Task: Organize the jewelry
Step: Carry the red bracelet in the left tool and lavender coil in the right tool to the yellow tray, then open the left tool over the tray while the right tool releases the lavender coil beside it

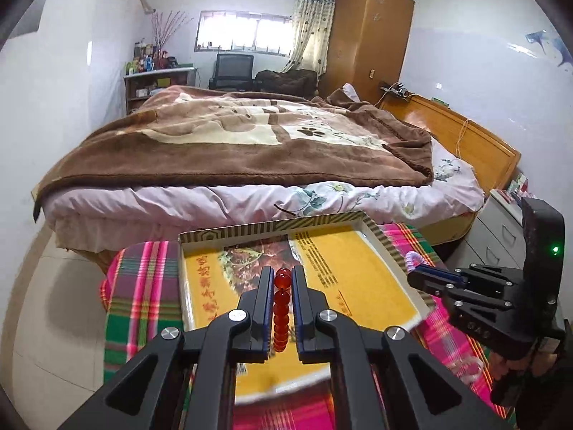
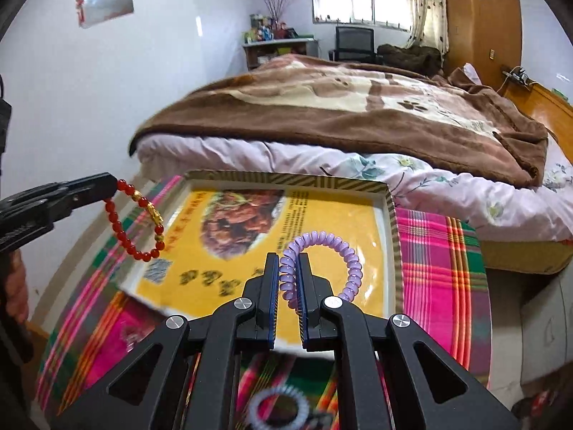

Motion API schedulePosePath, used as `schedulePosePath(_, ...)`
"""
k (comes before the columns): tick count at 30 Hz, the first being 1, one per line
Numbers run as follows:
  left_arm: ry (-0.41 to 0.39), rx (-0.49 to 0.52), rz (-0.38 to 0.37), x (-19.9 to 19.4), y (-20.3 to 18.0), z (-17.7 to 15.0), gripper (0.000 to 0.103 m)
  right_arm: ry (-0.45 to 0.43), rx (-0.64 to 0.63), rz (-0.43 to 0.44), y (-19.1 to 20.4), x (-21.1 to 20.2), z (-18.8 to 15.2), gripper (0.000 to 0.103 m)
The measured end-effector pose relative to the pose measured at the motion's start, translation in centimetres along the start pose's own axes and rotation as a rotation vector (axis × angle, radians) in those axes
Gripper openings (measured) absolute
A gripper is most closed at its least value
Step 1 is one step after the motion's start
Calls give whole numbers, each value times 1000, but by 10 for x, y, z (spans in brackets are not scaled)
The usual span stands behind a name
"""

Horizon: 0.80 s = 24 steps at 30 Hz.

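Carrying a red bead bracelet (image 1: 282, 308) pinched between the left gripper (image 1: 281, 276) fingers, its loop with gold charms dangling free above the near-left corner of the box lid (image 2: 390, 215). Gripping a purple coil band (image 2: 322, 251) in the right gripper (image 2: 288, 268), clenched on one side of the coil, the rest arching over the yellow printed floor of the lid. Best lowering each piece until it rests on the lid floor before letting go, well apart, so beads and coil do not tangle. Worth keeping both inside the striped rim, clear of the plaid cloth (image 2: 440, 251). Leaving for later a pale coil band (image 2: 277, 408), blurred, near on the cloth.
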<state>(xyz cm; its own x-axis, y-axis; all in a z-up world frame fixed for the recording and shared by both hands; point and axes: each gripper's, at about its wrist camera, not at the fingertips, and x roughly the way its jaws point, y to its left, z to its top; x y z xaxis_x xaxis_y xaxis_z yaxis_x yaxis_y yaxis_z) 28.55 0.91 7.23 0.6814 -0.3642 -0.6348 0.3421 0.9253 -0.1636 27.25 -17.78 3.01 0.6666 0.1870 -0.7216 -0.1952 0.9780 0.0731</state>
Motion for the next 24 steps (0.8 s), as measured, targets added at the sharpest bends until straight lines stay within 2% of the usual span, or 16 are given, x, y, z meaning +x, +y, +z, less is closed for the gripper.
schedulePosePath(5, 51, -31, -17, 42, 12, -1, 10, 64, -17, -35, 0, 43, 7, 9)
schedulePosePath(9, 90, -38, -10, 70, 21, -7, 10, 120, -32, -44, 1, 70, 9, 9)
schedulePosePath(11, 109, -42, 18, 80, 27, -12, 10, 138, -37, -40, 3, 79, 10, 9)
schedulePosePath(19, 154, -61, 84, 94, 52, -22, 10, 198, -52, 0, 14, 104, 11, 9)
schedulePosePath(24, 168, -60, 92, 96, 56, -25, 10, 219, -65, 19, 21, 114, 10, 9)
